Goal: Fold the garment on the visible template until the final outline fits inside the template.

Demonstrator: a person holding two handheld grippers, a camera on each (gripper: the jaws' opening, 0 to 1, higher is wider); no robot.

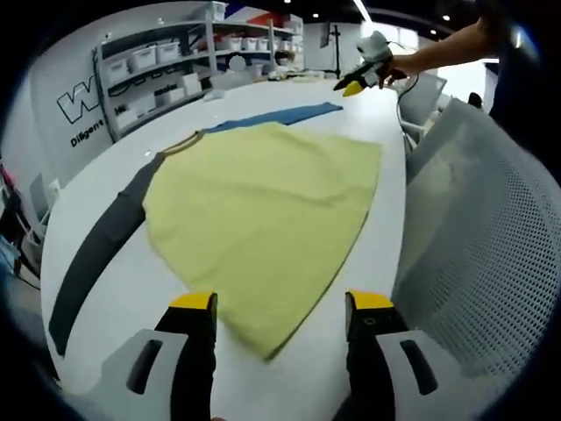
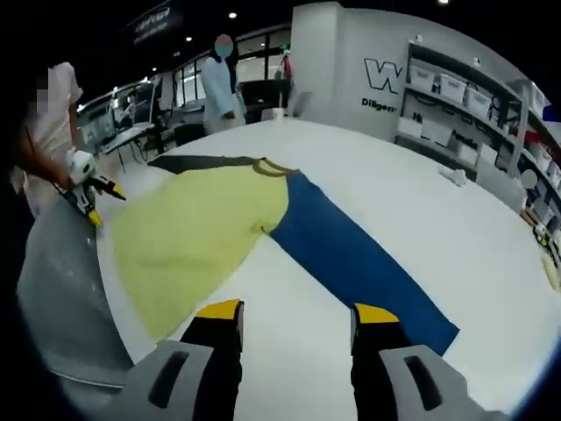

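- Desk (image 1: 386, 254): large, white, smooth top with a rounded edge; carries the whole garment.
- Shelving (image 1: 158, 70) behind it: grey metal racks holding white bins, against a white wall with dark lettering.
- Chair (image 1: 491, 237) at the desk edge: pale grey perforated mesh back, curved.
- Garment (image 1: 263, 210): long-sleeve shirt lying flat on the desk, soft matte fabric. Yellow-green body spread wide, hem corner pointing toward the left hand-held gripper. Ribbed collar at the far end.
- Grey sleeve (image 1: 101, 246): long dark strip running off the body toward the desk edge, flat.
- Blue sleeve (image 2: 351, 254): long tapering strip stretched straight out from the shoulder, squared cuff end near the right hand-held gripper.
- Left hand-held gripper (image 1: 280, 303): jaws spread, yellow-tipped black fingers on grey bodies, above the hem corner, holding nothing. In the right gripper view it sits at the desk's far edge (image 2: 92, 195).
- Right hand-held gripper (image 2: 296, 311): jaws spread, empty, over bare desk between body and blue sleeve. In the left gripper view it hangs above the far desk edge (image 1: 355, 86), held by a person's hand.
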